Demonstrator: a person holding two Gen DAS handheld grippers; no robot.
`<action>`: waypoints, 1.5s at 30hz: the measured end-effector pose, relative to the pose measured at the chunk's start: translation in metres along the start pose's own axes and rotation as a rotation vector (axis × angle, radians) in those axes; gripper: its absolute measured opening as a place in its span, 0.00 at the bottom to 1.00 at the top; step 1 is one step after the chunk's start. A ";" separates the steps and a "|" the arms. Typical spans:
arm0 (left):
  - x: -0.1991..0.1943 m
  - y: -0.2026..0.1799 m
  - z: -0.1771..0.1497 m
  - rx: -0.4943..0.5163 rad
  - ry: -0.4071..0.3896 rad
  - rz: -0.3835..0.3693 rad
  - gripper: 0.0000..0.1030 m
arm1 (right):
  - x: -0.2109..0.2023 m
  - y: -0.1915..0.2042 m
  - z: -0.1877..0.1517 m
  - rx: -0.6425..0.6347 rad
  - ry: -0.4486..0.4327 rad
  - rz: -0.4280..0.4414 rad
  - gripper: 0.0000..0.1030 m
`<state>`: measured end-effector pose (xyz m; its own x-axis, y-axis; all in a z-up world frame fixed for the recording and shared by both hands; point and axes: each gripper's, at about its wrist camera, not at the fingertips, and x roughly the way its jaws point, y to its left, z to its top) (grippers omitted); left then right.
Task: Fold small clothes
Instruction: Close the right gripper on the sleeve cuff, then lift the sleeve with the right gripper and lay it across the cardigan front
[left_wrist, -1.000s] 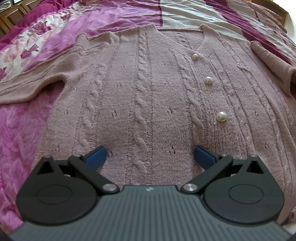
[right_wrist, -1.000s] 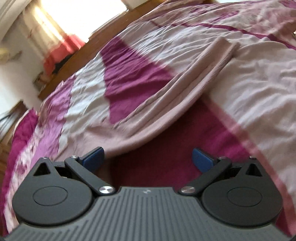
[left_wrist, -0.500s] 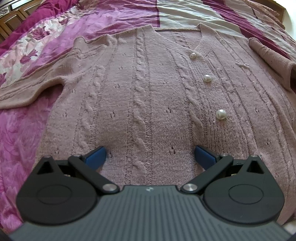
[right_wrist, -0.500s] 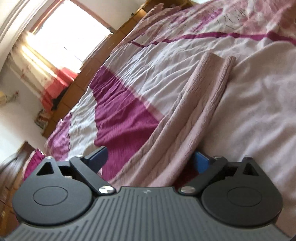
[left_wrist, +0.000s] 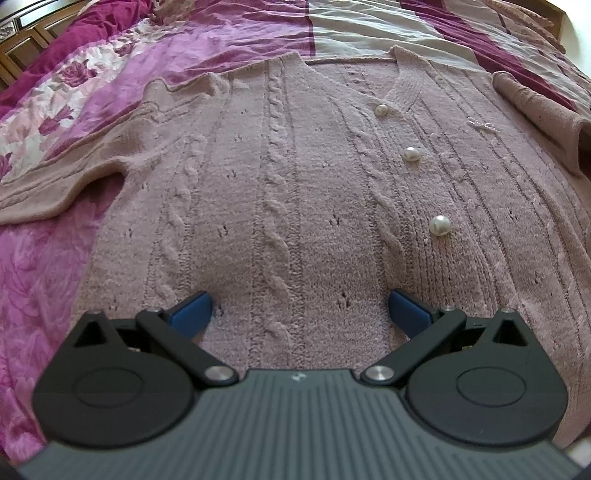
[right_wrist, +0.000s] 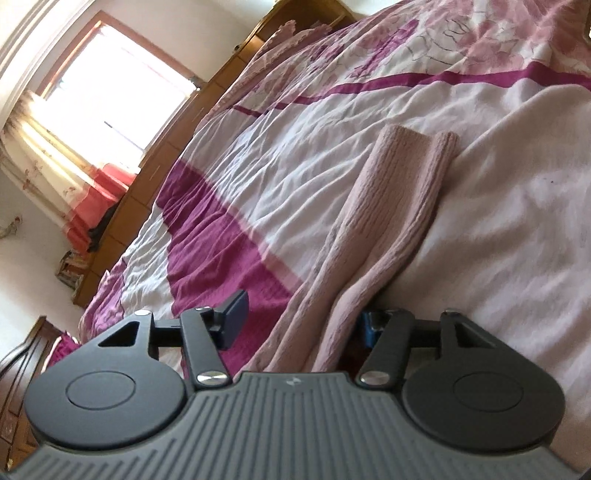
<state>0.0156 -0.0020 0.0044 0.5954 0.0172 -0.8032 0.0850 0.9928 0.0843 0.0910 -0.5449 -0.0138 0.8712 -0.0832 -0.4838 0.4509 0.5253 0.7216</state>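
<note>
A dusty-pink cable-knit cardigan (left_wrist: 295, 192) lies flat and front-up on the bed (left_wrist: 229, 40), its three pearl buttons (left_wrist: 411, 154) running down the placket, one sleeve spread out to the left and the other sleeve (right_wrist: 391, 206) stretched across the bedspread toward the right. Compared with a second ago, the left wrist view is almost unchanged, while the right wrist view has swung round: the window and wooden furniture now stand tilted in the upper left, and the sleeve, which was then only a fold of cloth ahead, now runs straight into the right tool (right_wrist: 301, 325). That tool's jaws have just been closing, from fully spread to roughly two thirds, with the sleeve lying between them; the right pad sits against the cloth's edge, but the left pad (right_wrist: 234, 319) stands clear of it, so the sleeve is not yet clamped. The left tool (left_wrist: 299, 312) hangs released over the lower front of the cardigan, its blue pads (left_wrist: 192, 314) spread wide and gripping nothing; whether they touch the knit cannot be told.
</note>
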 end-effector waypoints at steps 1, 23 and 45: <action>0.000 0.000 0.000 0.001 0.000 -0.001 1.00 | 0.001 -0.003 0.001 0.020 -0.006 0.011 0.64; -0.003 0.000 -0.001 0.001 -0.003 0.003 1.00 | -0.026 -0.035 0.027 0.103 -0.063 0.117 0.06; -0.008 -0.018 0.014 0.025 -0.035 -0.167 1.00 | -0.161 0.090 0.056 -0.166 -0.238 0.274 0.06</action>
<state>0.0208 -0.0218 0.0174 0.5989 -0.1523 -0.7862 0.2044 0.9783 -0.0338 0.0023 -0.5318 0.1567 0.9843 -0.1050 -0.1421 0.1752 0.6835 0.7087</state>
